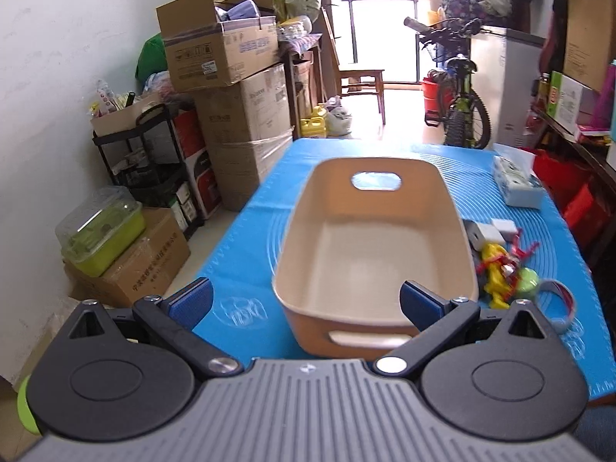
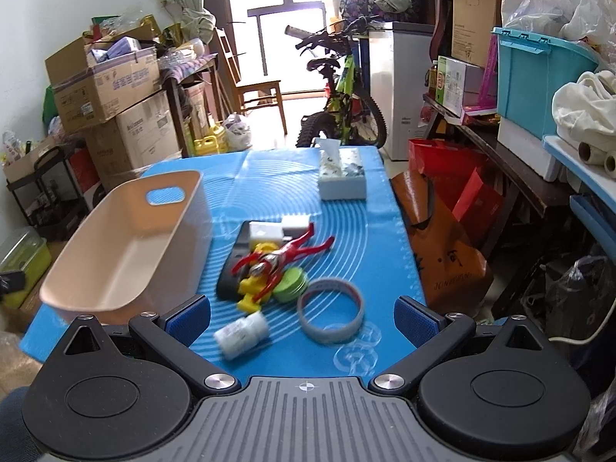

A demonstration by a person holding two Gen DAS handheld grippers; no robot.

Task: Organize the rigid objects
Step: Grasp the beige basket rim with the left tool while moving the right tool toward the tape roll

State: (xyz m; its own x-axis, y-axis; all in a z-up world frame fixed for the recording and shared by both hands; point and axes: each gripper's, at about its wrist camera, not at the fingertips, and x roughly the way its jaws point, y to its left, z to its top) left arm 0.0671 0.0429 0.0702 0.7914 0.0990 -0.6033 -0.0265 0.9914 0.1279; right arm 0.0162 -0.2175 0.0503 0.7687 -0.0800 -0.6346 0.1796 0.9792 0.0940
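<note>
Beige plastic basket [image 1: 377, 246] sits empty on the blue mat [image 2: 358, 231] covering the worktop, with cut-out handles at both ends. Just right of it lies a small heap: a red and silver action figure [image 2: 283, 256], a yellow toy [image 2: 250, 292], a green round tin [image 2: 290, 283], white blocks [image 2: 279, 229], a grey wristband [image 2: 331, 315] and a small white bottle [image 2: 242, 331]. Farther back stands a tissue box [image 2: 342, 177]. Both the left gripper [image 1: 306, 300] and right gripper [image 2: 302, 313] hover with fingers spread wide, holding nothing.

You're in a cluttered home storeroom: stacked boxes [image 1: 231, 88] at upper left, a bike [image 2: 342, 100] and chair [image 2: 254, 88] by the window.
</note>
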